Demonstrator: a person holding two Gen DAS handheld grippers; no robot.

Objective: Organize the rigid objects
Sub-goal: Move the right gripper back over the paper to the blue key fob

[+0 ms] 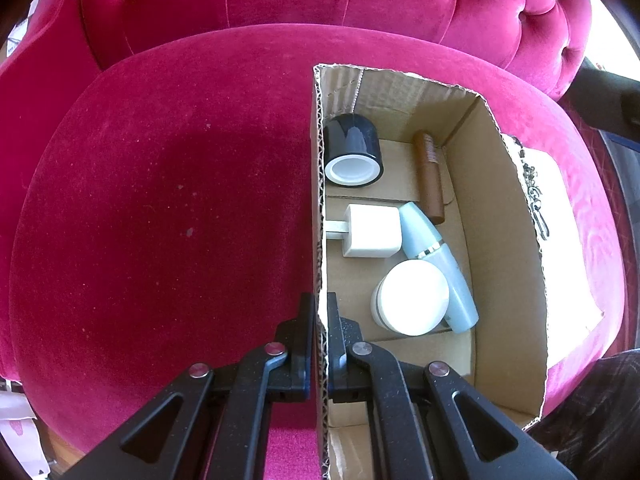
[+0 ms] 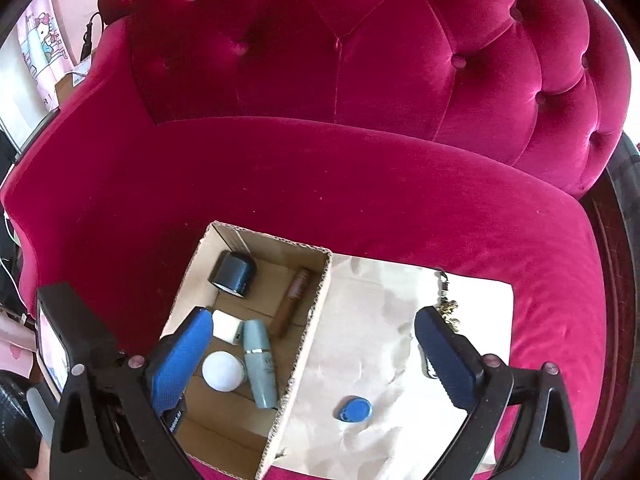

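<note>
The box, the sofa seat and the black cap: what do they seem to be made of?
The box looks like plain brown corrugated cardboard: fluted layers show along its cut, ragged top edge. The sofa seat appears to be magenta velvet or a similar pile fabric, with soft sheen and brushed marks. The black cap seems glossy plastic with a white liner, since it reflects sharp highlights.

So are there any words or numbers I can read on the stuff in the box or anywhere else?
No text here can be read for sure.
Pale blue bottle: tiny print on its side, too small to read.
Black part low in the cardboard box: small white lettering, too blurred to read.
Pink cloth with a cartoon cat, far left: a picture only, no words I can make out.
</note>
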